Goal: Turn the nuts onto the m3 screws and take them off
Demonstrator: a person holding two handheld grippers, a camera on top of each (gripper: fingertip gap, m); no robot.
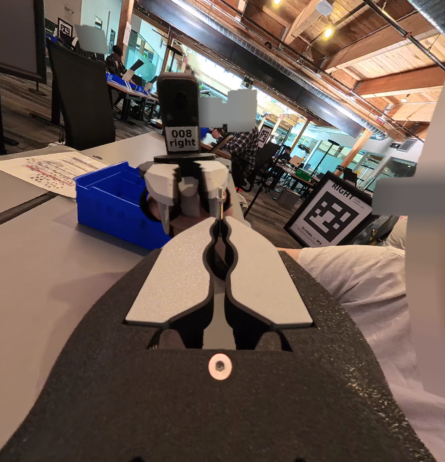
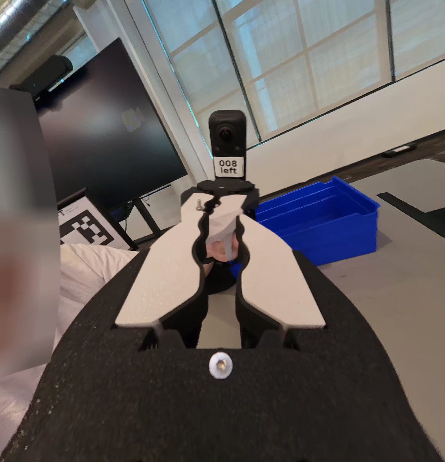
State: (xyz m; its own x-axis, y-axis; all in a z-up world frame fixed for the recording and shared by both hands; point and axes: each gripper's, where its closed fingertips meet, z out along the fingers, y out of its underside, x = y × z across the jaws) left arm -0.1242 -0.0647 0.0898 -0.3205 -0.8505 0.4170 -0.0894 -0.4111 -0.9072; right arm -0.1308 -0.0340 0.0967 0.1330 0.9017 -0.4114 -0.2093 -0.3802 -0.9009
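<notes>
My left gripper (image 1: 219,222) is shut on a thin silver M3 screw (image 1: 219,212), held upright in the notch at its fingertips. A wider ring, apparently a nut (image 1: 220,198), sits near the screw's upper end. My right gripper (image 1: 188,200) faces it head-on with its jaws apart, and the screw stands just in front of one finger (image 1: 214,182). In the right wrist view my right gripper (image 2: 220,220) is open and empty. The left gripper (image 2: 205,213) lies shut just beyond its tips, with the screw (image 2: 198,203) sticking up.
An open blue bin (image 1: 111,200) stands on the grey table (image 1: 41,262) behind the grippers and also shows in the right wrist view (image 2: 329,225). A printed sheet (image 1: 53,167) lies far left. A framed marker board (image 1: 329,212) stands on the floor. A person's sleeve (image 1: 354,287) is close by. Only a small space, under 4 cm, lies between the two pairs of fingers.
</notes>
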